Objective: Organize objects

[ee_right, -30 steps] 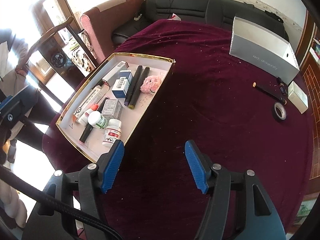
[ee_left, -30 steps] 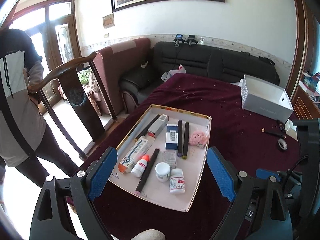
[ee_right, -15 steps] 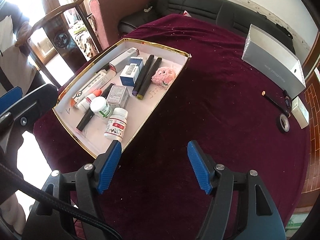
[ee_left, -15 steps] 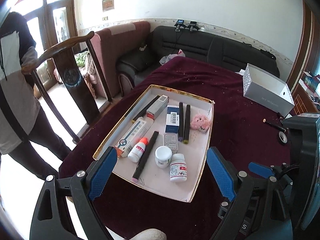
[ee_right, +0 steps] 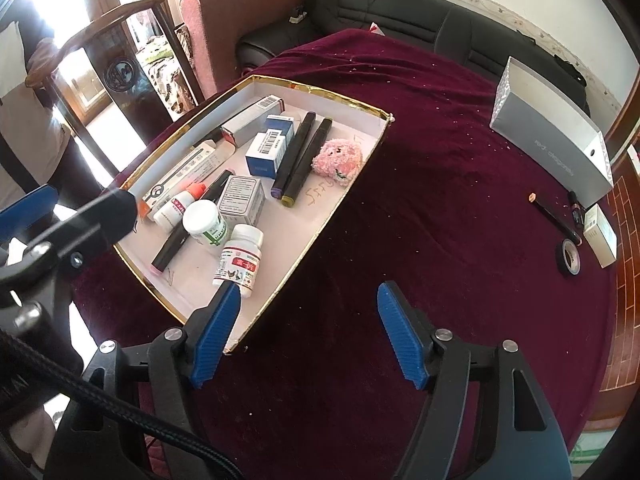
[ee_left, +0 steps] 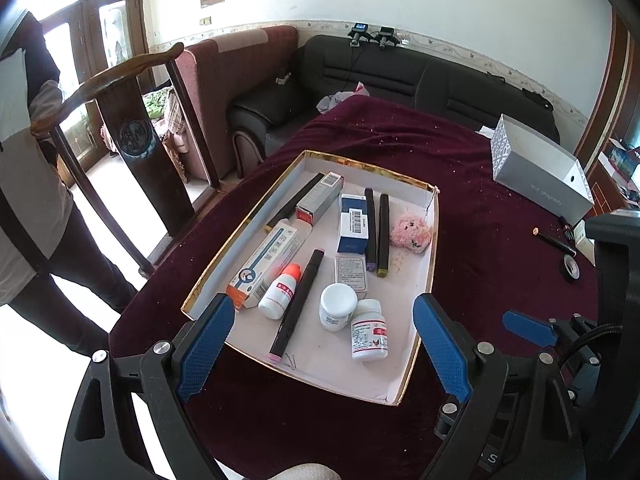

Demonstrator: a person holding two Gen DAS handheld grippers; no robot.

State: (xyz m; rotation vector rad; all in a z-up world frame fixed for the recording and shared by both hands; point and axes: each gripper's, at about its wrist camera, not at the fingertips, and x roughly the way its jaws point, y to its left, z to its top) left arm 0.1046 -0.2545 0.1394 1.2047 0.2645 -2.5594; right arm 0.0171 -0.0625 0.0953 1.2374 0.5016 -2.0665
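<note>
A shallow white tray with a gold rim lies on the maroon tablecloth. It holds a red-labelled pill bottle, a white jar, an orange-capped dropper bottle, several dark markers, small cartons and a pink plush. My left gripper hangs open over the tray's near end, holding nothing. My right gripper hovers over the tray's near right corner; its jaws are opening and grip nothing.
A grey open box stands at the table's far right. Near it lie a black tape roll, a dark pen and a small white carton. A wooden chair and a standing person are on the left.
Both grippers have come down closer to the tray, which looks larger now. The right gripper has shifted left toward the tray's corner, and its jaws stand wider apart.
</note>
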